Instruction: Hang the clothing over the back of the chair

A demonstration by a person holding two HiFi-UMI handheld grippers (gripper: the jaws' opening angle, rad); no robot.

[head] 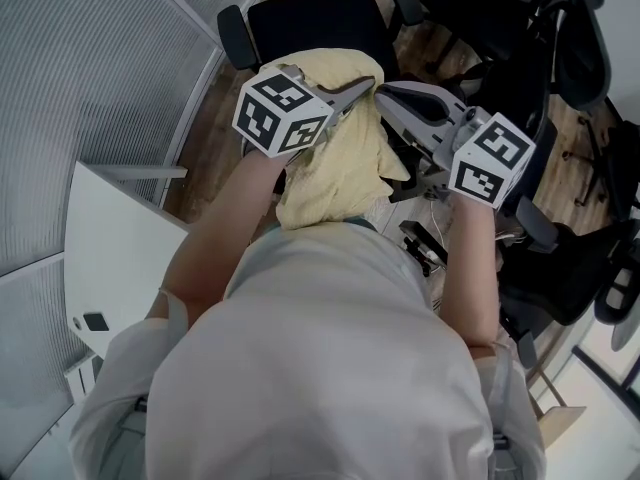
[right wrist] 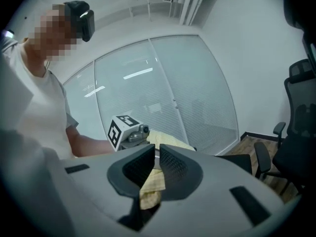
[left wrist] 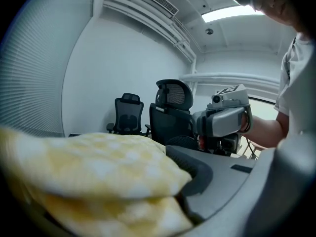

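A pale yellow checked garment (head: 335, 158) hangs in folds just behind the seat of a black office chair (head: 310, 18); the chair's back is hidden under it. My left gripper (head: 365, 90) reaches in from the left and is shut on the garment's top edge. In the left gripper view the cloth (left wrist: 98, 177) covers one jaw and lies against the other finger (left wrist: 197, 174). My right gripper (head: 385, 90) meets it from the right. Its jaws (right wrist: 157, 154) are nearly together, shut on a yellow fold (right wrist: 150, 191).
Several other black office chairs (head: 560, 48) crowd the right side. A white desk (head: 110, 258) with a phone (head: 95, 321) stands at the left, beside a glass wall with blinds (head: 80, 88). The person's body fills the lower middle.
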